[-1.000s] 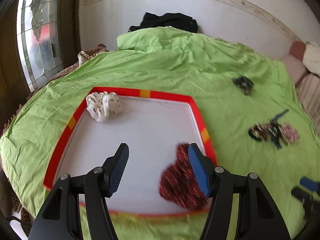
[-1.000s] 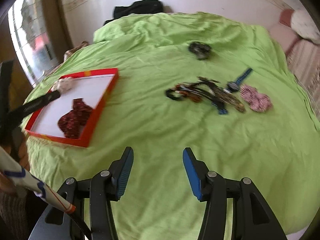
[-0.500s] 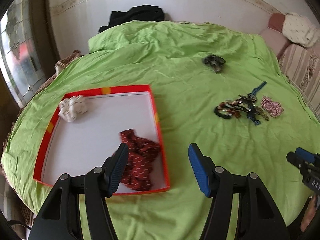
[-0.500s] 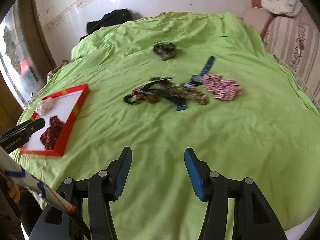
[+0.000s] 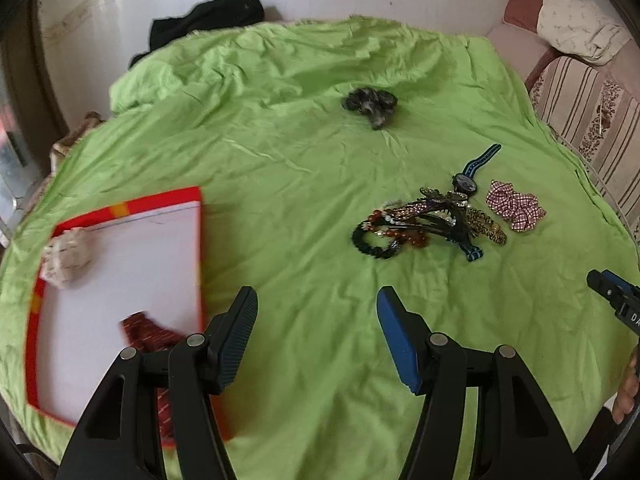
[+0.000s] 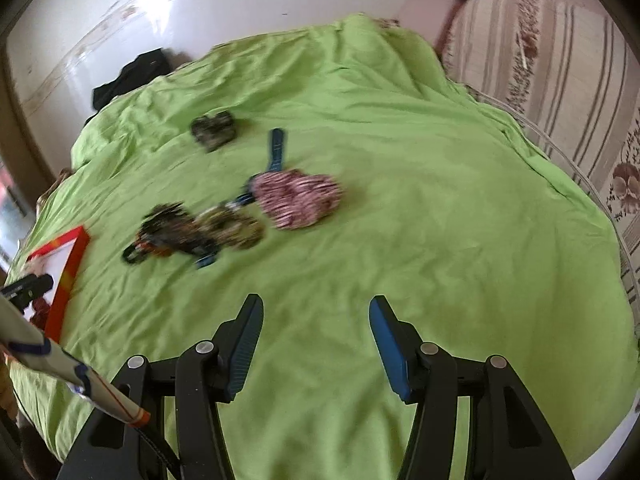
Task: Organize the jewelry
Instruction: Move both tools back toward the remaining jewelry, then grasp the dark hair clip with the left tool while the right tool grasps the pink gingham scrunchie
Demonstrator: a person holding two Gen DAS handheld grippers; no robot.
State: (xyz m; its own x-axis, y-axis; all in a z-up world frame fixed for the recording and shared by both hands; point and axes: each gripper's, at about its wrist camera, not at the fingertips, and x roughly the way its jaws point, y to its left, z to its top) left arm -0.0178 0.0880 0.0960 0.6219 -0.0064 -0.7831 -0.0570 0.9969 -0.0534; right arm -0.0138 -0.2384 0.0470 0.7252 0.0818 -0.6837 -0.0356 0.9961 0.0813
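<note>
A red-rimmed white tray point(image 5: 192, 196) lies at the left on the green sheet, holding a white scrunchie point(image 5: 66, 254) and a dark red scrunchie point(image 5: 146, 334). A tangled pile of bracelets, hair clips and a blue-strapped watch point(image 5: 430, 220) lies right of centre, with a pink checked scrunchie point(image 5: 516, 210) beside it and a dark scrunchie point(image 5: 370, 104) farther back. My left gripper point(image 5: 316, 322) is open and empty, above bare sheet right of the tray. My right gripper point(image 6: 316, 332) is open and empty, in front of the pink scrunchie point(image 6: 298, 198) and the pile point(image 6: 192, 232).
The green sheet point(image 5: 304, 168) covers a round bed. Black clothing point(image 5: 208, 20) lies at the far edge by the white wall. A striped sofa point(image 6: 540, 64) with a white cushion stands at the right. The tray's corner point(image 6: 66, 256) shows at the right view's left edge.
Both grippers have swung to the right, away from the tray and toward the jewelry pile. Both stayed open and empty. The dark red scrunchie stays in the tray.
</note>
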